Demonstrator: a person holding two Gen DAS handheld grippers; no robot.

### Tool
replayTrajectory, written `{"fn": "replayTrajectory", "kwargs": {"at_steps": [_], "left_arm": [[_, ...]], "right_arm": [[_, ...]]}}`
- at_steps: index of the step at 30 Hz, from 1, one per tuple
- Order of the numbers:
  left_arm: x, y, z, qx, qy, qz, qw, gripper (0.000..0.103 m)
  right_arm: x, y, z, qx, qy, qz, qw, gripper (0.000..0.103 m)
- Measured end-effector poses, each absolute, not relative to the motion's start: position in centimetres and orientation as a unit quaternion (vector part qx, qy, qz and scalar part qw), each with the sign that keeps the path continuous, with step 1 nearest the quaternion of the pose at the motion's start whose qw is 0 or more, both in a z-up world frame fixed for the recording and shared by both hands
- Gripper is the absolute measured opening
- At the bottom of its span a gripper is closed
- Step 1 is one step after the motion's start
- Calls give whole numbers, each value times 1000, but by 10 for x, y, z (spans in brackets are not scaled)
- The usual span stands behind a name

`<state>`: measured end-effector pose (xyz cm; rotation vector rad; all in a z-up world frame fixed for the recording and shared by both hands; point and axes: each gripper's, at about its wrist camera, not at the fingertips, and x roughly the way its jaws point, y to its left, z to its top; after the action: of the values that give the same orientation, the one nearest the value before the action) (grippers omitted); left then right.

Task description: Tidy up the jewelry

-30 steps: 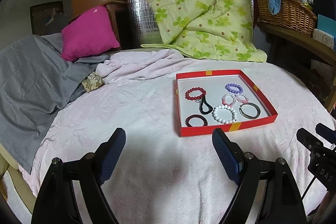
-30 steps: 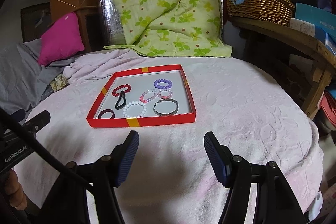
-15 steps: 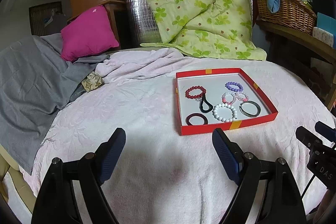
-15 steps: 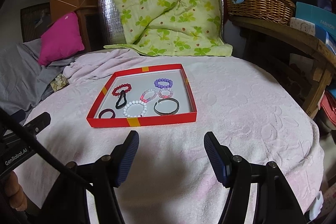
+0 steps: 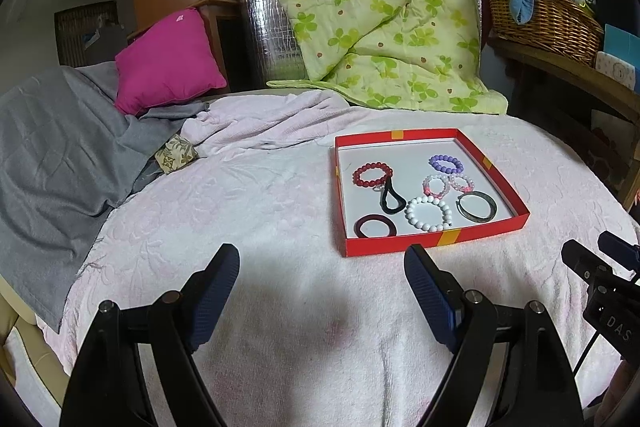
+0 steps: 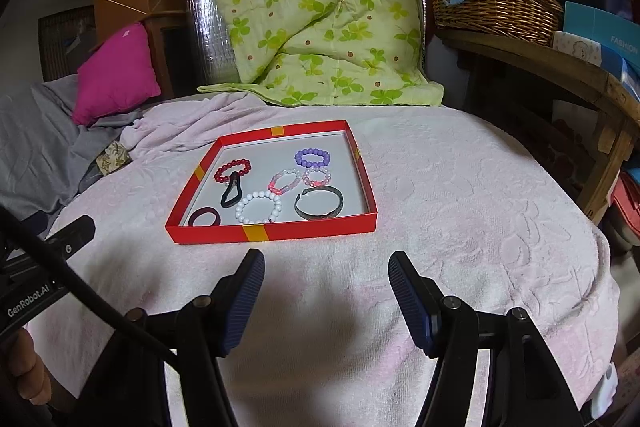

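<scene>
The red tray sat on the pink towel that covered the round table, ahead of both grippers and apart from them. Inside it, on the white floor, lay the jewelry: a red bead bracelet at the far left, with a black loop just below it, its clasp end touching or almost touching the beads; a dark maroon ring in the near-left corner; a white bead bracelet at the near middle; a grey bangle at the near right; a purple bead bracelet at the far right; and two small pink bead bracelets side by side between the purple one and the bangle, touching each other. The left gripper hung over the towel short of the tray's near wall, jaws wide apart and holding nothing. The right gripper hung likewise just short of the same wall, jaws apart and empty. Behind the tray, a green floral quilt draped down to the table's far edge, a magenta cushion rested to the left above a grey blanket, and a wicker basket stood on a wooden shelf at the right.
</scene>
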<state>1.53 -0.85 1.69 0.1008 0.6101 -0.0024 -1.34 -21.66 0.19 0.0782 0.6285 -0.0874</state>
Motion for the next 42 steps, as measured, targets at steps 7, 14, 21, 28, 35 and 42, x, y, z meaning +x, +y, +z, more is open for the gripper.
{"fn": "replayTrajectory", "kwargs": {"at_steps": [7, 14, 21, 28, 35, 42], "left_arm": [[16, -10, 16, 52, 304, -2, 951, 85], [16, -10, 17, 53, 305, -3, 951, 85], [17, -10, 17, 53, 305, -2, 951, 85], [17, -10, 16, 54, 306, -3, 951, 85], [16, -11, 14, 54, 307, -4, 950, 85], [16, -12, 14, 54, 308, -4, 950, 85]], "right_arm": [[-13, -217, 2, 40, 309, -43, 949, 68], [-12, -216, 1, 39, 309, -43, 949, 68], [-12, -216, 1, 40, 309, -43, 949, 68], [-11, -217, 1, 41, 310, -44, 949, 68], [-11, -216, 1, 41, 311, -44, 949, 68], [-11, -217, 0, 42, 312, -44, 948, 68]]}}
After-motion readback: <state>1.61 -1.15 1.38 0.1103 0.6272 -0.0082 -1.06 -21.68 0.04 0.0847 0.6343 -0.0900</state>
